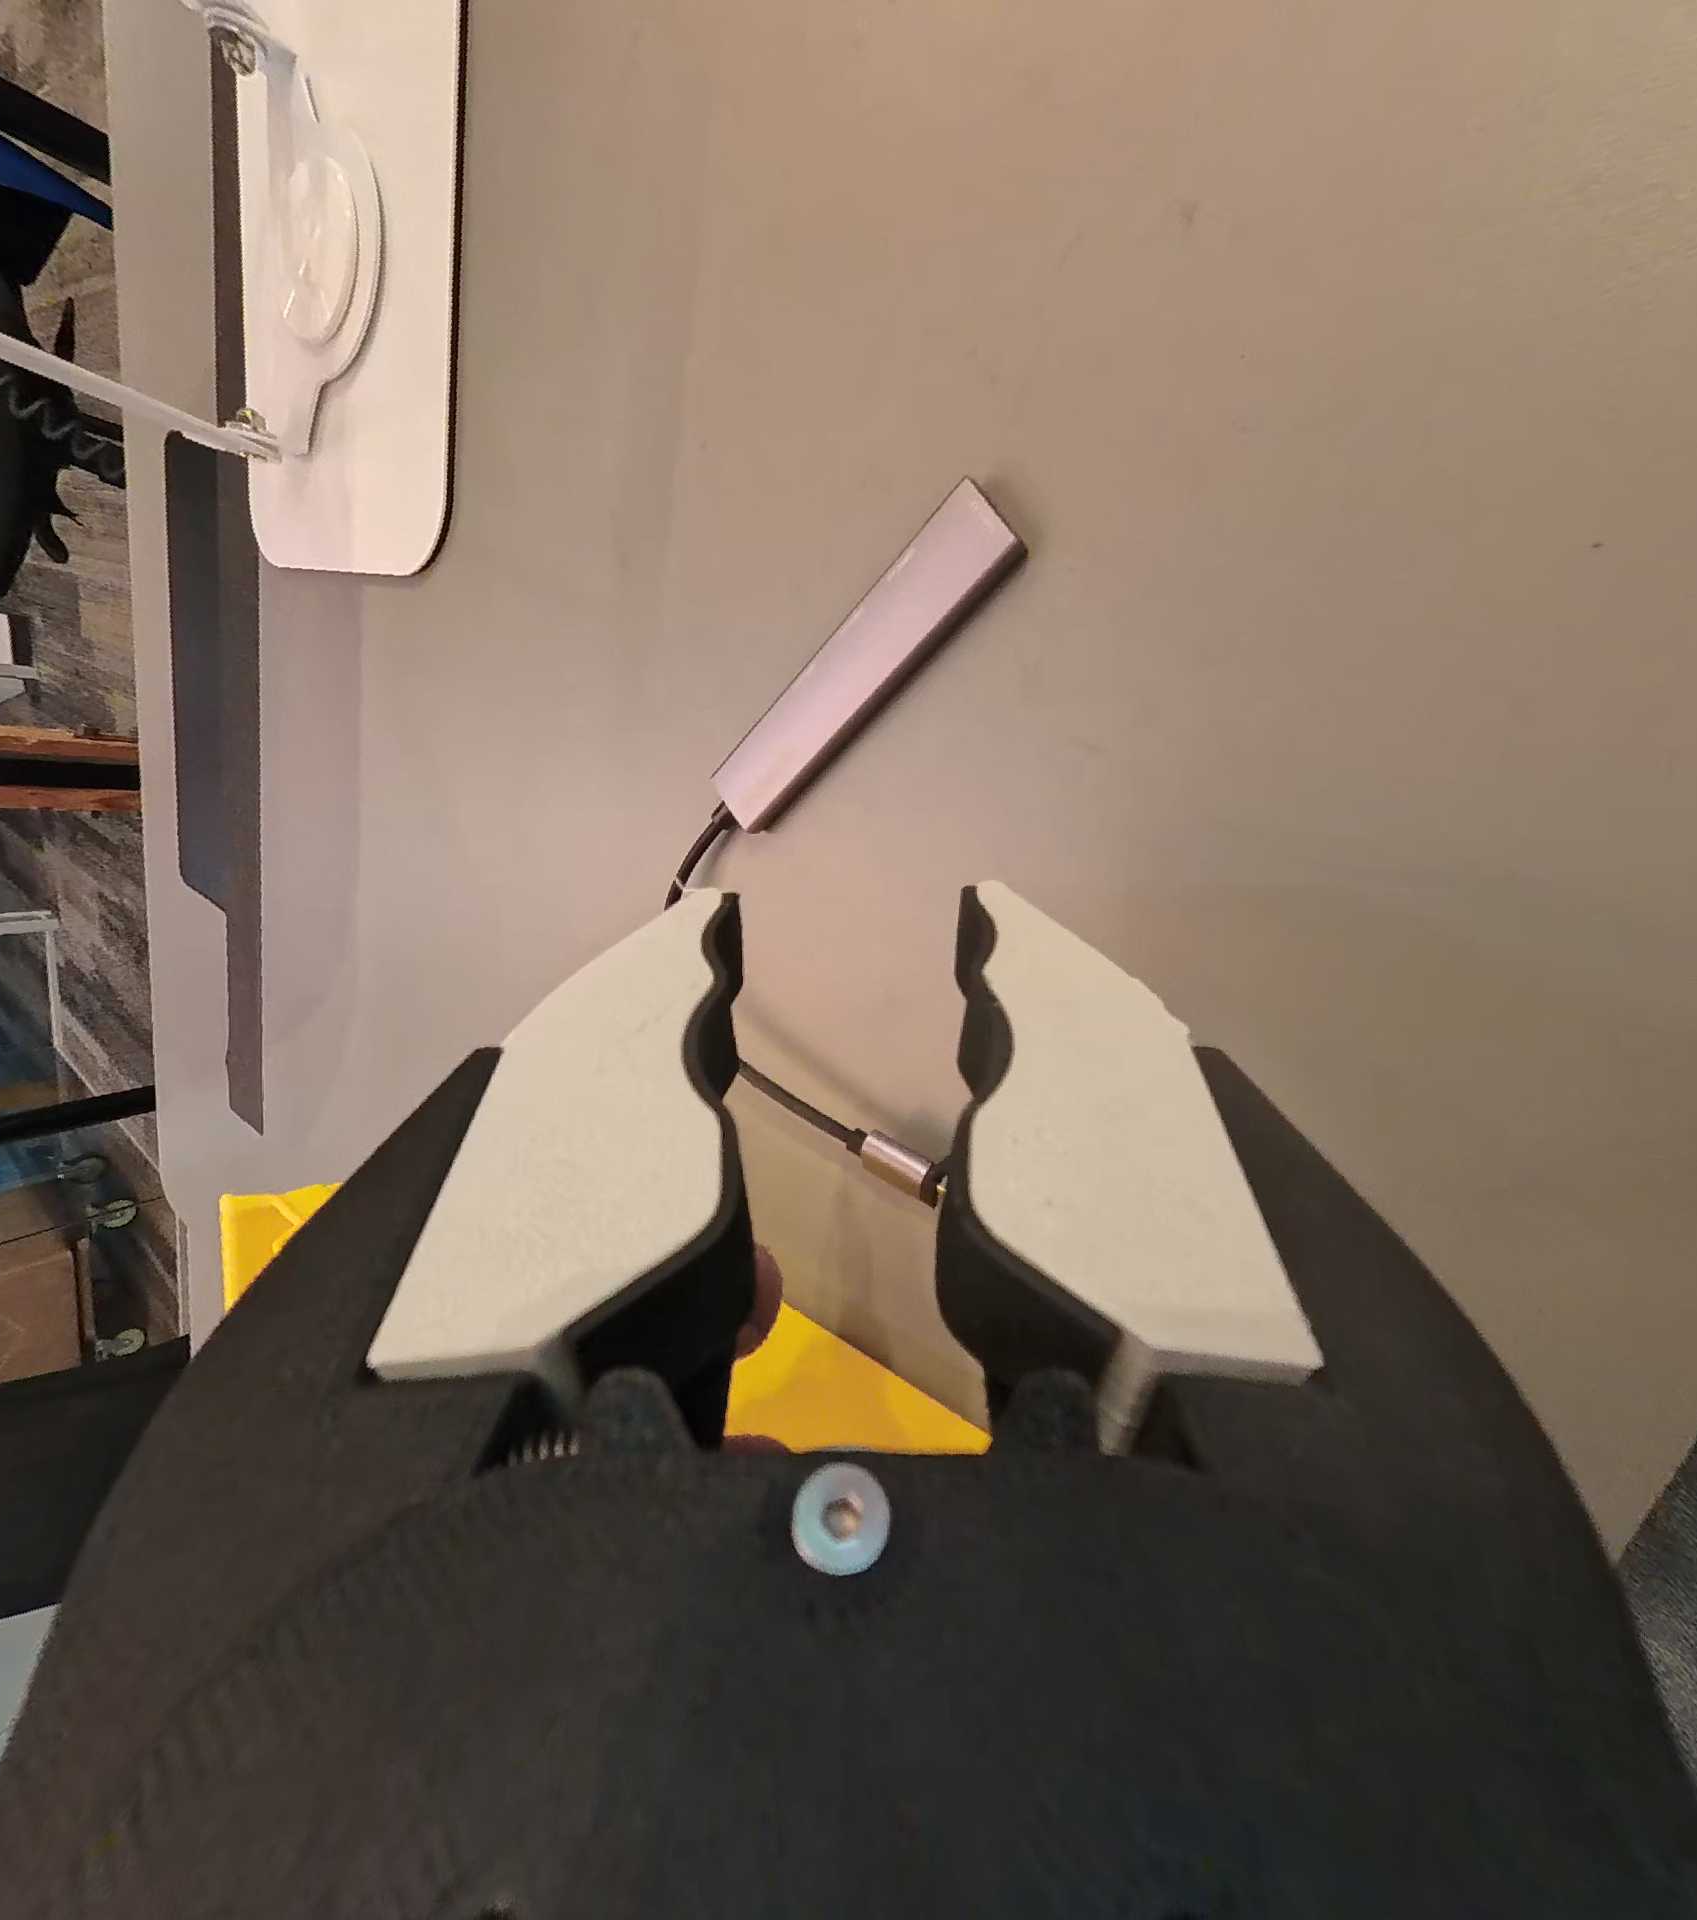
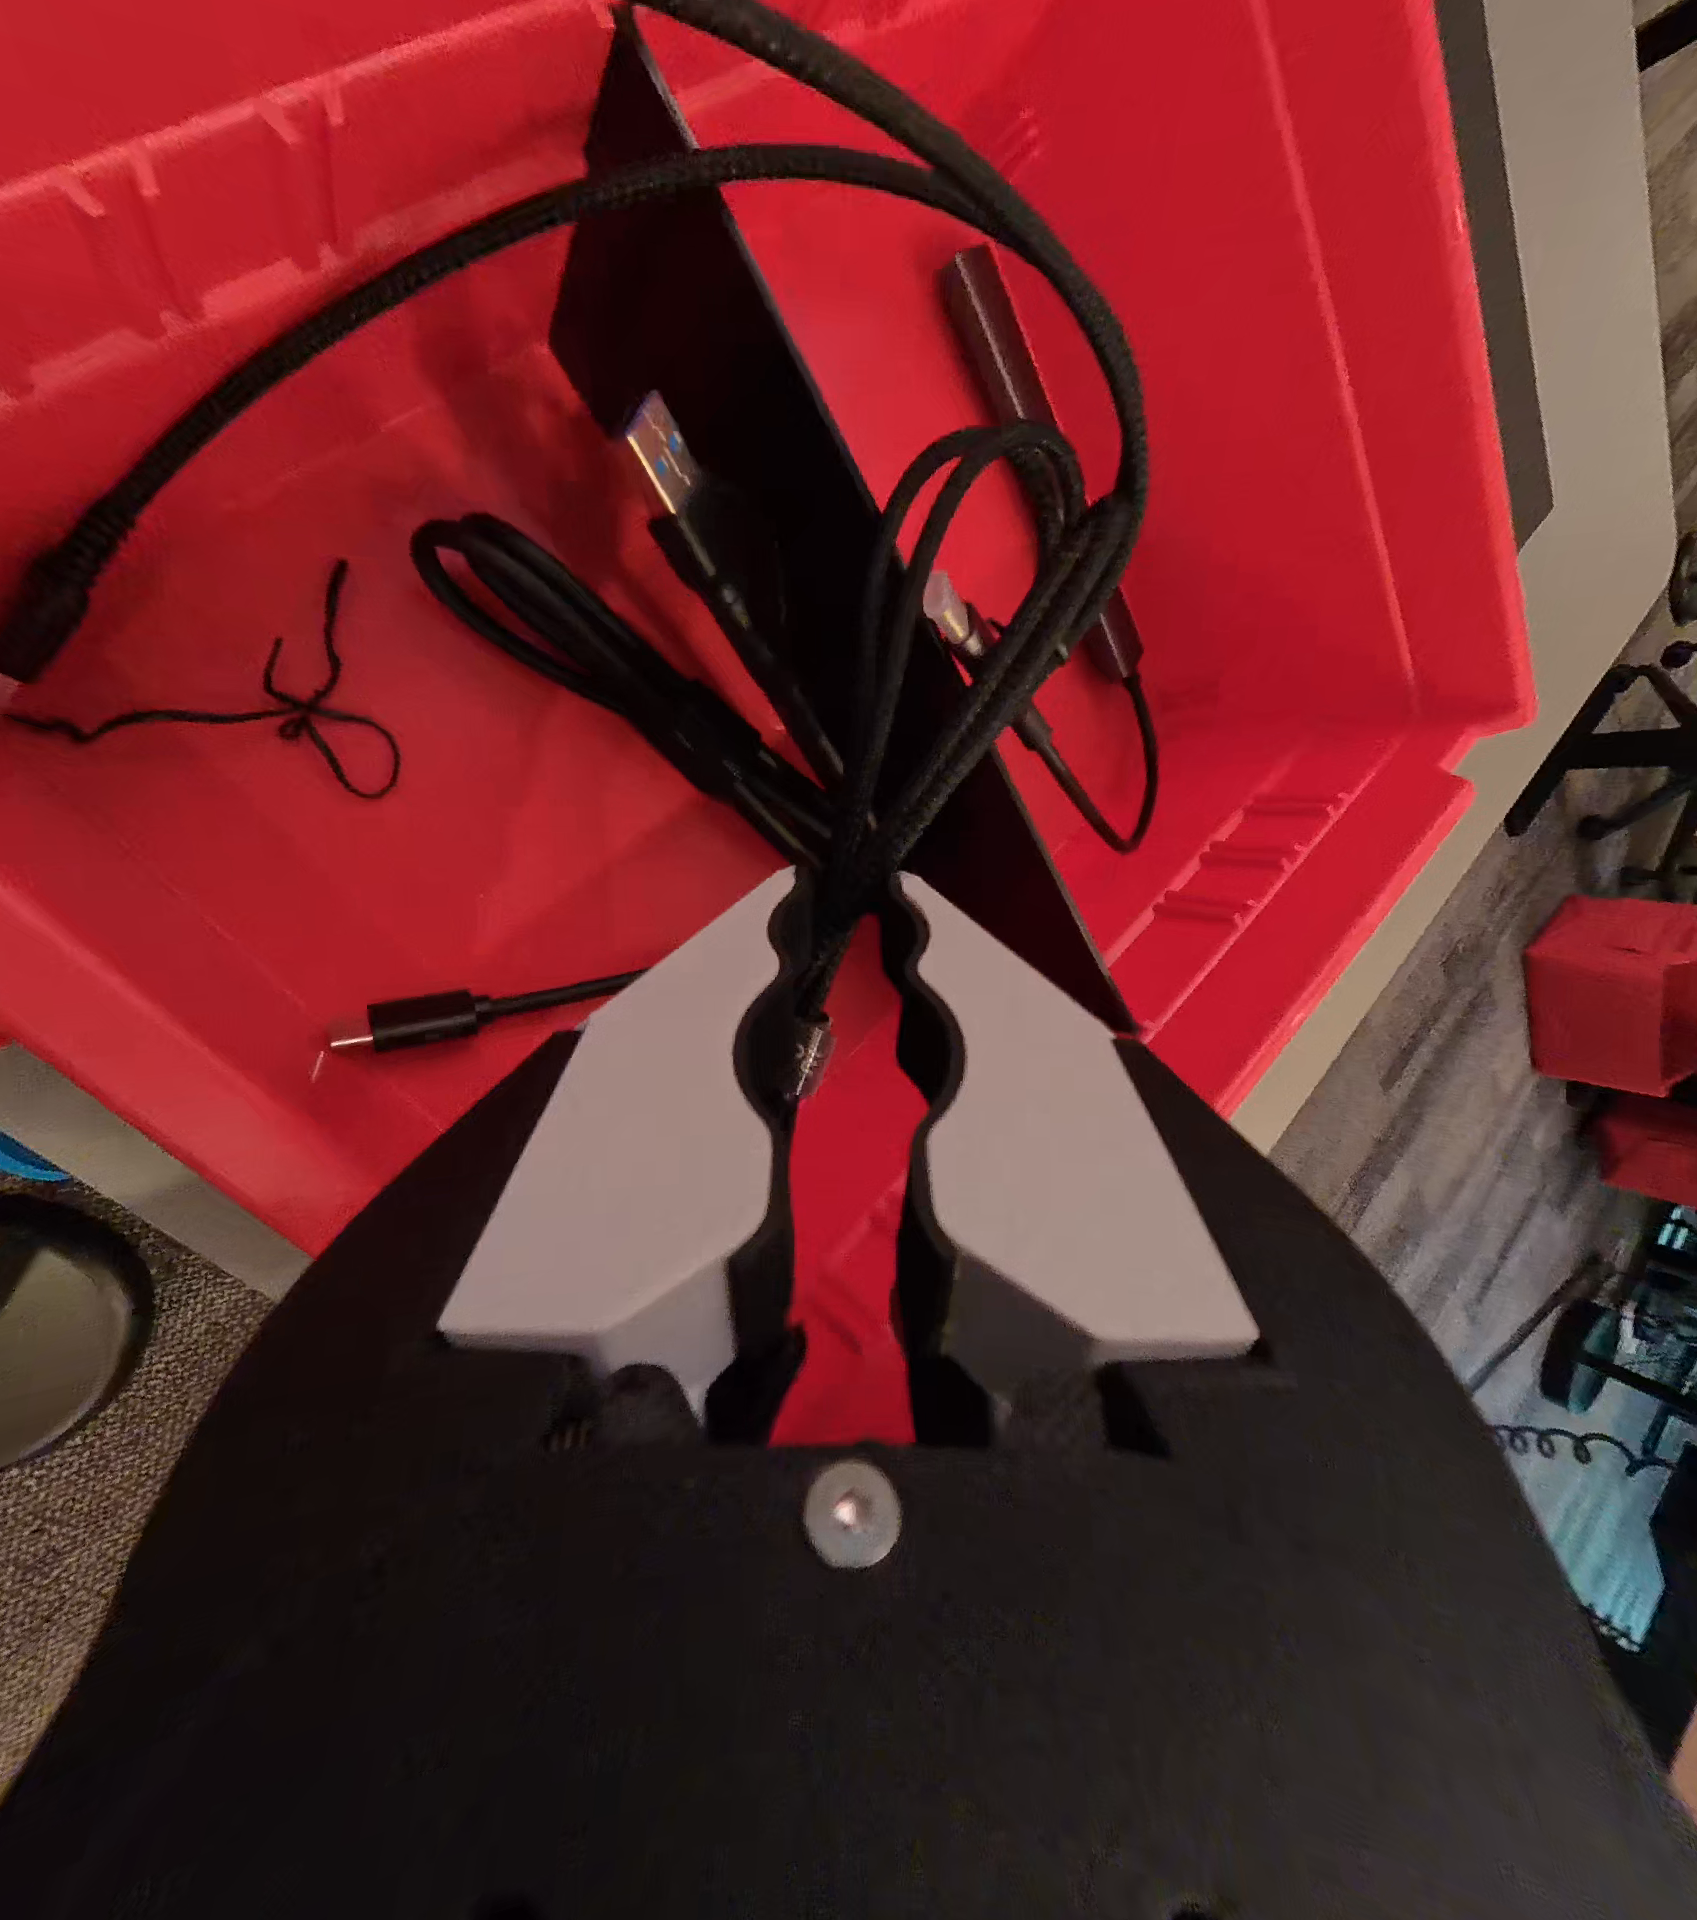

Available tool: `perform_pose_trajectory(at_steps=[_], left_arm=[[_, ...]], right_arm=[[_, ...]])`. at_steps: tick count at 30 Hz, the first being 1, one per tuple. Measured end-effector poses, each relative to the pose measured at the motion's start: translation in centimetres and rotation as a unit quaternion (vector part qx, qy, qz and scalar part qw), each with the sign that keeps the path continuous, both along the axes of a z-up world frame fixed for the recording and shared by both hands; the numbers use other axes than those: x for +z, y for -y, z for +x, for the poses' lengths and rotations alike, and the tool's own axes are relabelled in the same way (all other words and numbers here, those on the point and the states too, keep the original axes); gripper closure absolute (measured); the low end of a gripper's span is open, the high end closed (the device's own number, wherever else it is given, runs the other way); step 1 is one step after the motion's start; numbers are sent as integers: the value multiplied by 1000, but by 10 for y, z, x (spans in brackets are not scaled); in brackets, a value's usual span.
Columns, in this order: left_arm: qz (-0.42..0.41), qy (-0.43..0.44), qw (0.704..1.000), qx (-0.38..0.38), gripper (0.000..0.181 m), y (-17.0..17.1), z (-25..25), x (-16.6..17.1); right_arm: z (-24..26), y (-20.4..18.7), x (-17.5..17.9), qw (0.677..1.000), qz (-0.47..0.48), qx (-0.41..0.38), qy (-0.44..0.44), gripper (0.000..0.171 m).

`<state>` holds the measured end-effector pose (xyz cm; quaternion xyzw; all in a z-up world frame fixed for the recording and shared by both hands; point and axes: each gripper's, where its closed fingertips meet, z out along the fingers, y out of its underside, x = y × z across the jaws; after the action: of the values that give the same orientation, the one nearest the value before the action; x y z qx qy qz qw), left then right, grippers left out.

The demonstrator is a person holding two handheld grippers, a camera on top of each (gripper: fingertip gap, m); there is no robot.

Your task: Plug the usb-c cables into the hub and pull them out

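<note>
My left tool [image 1: 849, 914] hangs over the grey table [image 1: 1239, 416] with its fingers spread wide, nothing between them. The slim grey USB hub [image 1: 875, 655] lies flat on the table just beyond the fingertips, and its own short lead [image 1: 802, 1110] loops back under the tool, metal plug [image 1: 901, 1162] touching or just behind my right finger; can't tell which.

My right tool [image 2: 849, 914] is nearly closed on a bundle of black braided cables [image 2: 927, 665], pinched at the tips, held above the red bin [image 2: 200, 883]. A loose USB-C plug [image 2: 418, 1023] lies in the bin left of the tool, a USB-A plug [image 2: 662, 457] sits further in, and a second dark hub [image 2: 1041, 457] lies beyond the black divider [image 2: 719, 343].

Risks, as I judge them: I'm gripping a tangle, not one plug, so lifting may drag other cables out or snag loops on the divider. The grip is on cord, not connector, so aiming a plug at a port will be sloppy. The hub is light and unheld; pushing a plug in could just slide it.

Hard to see: hub ports face away. Which bundle ends are USB-C is unclear. Right view is motion-blurred.
</note>
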<state>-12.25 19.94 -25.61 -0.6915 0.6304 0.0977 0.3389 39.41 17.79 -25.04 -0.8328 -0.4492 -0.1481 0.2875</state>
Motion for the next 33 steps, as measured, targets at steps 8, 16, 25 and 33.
perform_pose_trajectory(at_steps=[8, 16, 25, 33], left_arm=[[3, -1, 1000, 1, 142, -1, -2, 1], [4, -3, 1000, 3, 142, -2, -1, 1], [8, -4, 1000, 8, 142, -3, -5, 4], [18, -4, 1000, 15, 141, -6, -11, 13]], right_arm=[[-6, -10, 3, 997, 48, 30, 47, 160], [-1, 6, -20, 998, -25, -3, 54, 149], [3, 12, 29, 998, 36, -36, 42, 145], [-129, 27, 101, 979, 122, 86, -137, 149]])
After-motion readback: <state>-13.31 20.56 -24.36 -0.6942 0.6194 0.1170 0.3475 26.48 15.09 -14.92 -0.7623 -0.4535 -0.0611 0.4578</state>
